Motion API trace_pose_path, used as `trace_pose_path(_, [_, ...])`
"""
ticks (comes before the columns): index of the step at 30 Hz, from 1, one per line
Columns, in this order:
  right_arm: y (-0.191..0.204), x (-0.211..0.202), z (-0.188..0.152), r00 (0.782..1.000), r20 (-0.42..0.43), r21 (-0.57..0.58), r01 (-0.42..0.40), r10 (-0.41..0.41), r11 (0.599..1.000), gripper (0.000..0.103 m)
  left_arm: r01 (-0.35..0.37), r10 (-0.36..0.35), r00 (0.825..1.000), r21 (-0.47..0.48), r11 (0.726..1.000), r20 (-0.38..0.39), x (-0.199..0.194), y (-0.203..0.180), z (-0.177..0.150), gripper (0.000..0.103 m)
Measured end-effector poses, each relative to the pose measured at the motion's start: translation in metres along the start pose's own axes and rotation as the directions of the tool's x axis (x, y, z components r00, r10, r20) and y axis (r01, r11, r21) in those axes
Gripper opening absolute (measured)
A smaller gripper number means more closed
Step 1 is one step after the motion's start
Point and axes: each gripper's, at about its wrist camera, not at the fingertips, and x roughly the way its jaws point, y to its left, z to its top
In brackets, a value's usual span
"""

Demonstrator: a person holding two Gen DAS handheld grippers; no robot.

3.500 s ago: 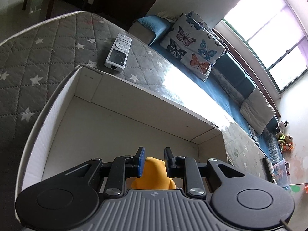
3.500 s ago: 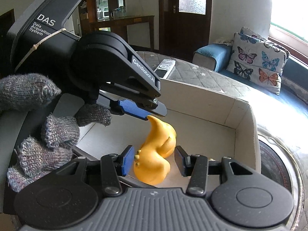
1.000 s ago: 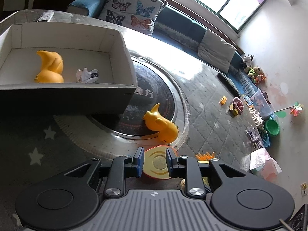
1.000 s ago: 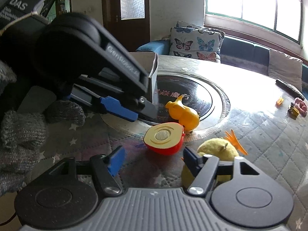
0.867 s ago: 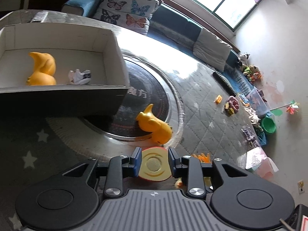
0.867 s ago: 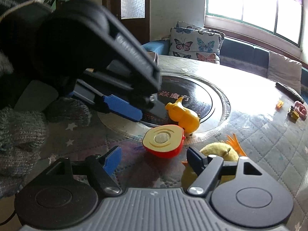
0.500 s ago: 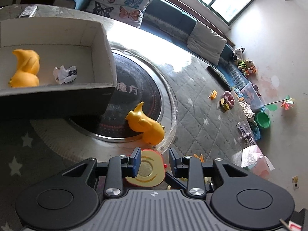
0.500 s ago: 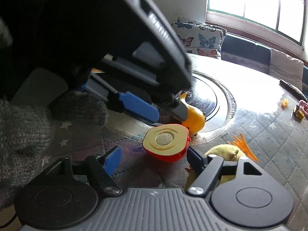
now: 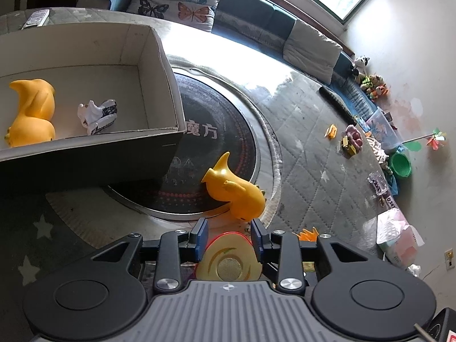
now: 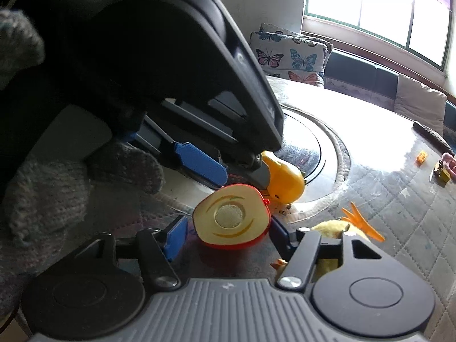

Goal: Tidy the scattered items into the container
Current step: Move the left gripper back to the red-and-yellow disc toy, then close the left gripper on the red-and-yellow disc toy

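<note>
A red toy apple half (image 9: pixel 229 259) with a cream cut face lies on the quilted table. My left gripper (image 9: pixel 229 235) is open, its blue pads on either side of it. In the right wrist view the apple half (image 10: pixel 231 218) lies between the open fingers of my right gripper (image 10: pixel 225 235), with the left gripper (image 10: pixel 199 168) just above it. A yellow toy (image 9: pixel 233 189) lies just beyond, on the round dark plate. The white cardboard box (image 9: pixel 171 85) at the left holds another yellow toy (image 9: pixel 31 114) and a crumpled white item (image 9: pixel 98 115).
A yellow plush with orange feet (image 10: pixel 350 228) lies right of the apple half. Small toys (image 9: pixel 349 141) and a dark remote (image 9: pixel 336 104) lie further right on the table. A white remote (image 9: pixel 35 18) lies behind the box. A sofa with butterfly cushions (image 9: pixel 173 2) runs along the far side.
Both grippers have left the box, where a yellow toy now lies, and closed in on the apple half. The left gripper has dropped around it over the last second.
</note>
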Motion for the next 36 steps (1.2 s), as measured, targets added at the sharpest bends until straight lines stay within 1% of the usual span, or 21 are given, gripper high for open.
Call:
trace_pose_path(10, [0.004,0.002,-0.001,1.000,-0.010,-0.024,-0.015,0.015,1.000,0.063,0.009,-0.009,1.000,-0.016,1.000,-0.019,0.005,0.009,0.000,0.036])
trace_pose_path(12, [0.006,0.002,-0.002,1.000,-0.009,-0.032,-0.015,0.015,0.999,0.059,0.007,-0.008,1.000,-0.030,1.000,-0.023,0.005,0.012,0.000,0.036])
trace_pose_path(13, [0.006,0.001,-0.002,1.000,-0.007,-0.035,-0.015,0.015,0.999,0.056,0.006,-0.007,1.000,-0.037,0.999,-0.024,0.005,0.014,0.000,0.036])
trace_pose_path(19, [0.008,-0.002,-0.002,1.000,-0.002,-0.032,-0.026,0.025,0.999,0.054,0.018,-0.019,1.000,-0.062,0.998,-0.017,-0.002,0.020,-0.001,0.034])
trace_pose_path(23, [0.010,-0.007,0.002,0.999,0.012,-0.035,-0.037,0.037,0.999,0.054,0.025,-0.025,1.000,-0.070,0.997,0.003,-0.012,0.022,0.000,0.034])
trace_pose_path(28, [0.016,-0.016,0.012,0.997,0.041,-0.053,-0.060,0.062,0.997,0.054,0.028,-0.024,0.999,-0.084,0.996,0.047,-0.028,0.026,0.004,0.034])
trace_pose_path(36, [0.025,-0.025,0.039,0.990,0.098,-0.115,-0.088,0.100,0.989,0.054,0.029,-0.015,0.991,-0.106,0.994,0.132,-0.057,0.032,0.022,0.034])
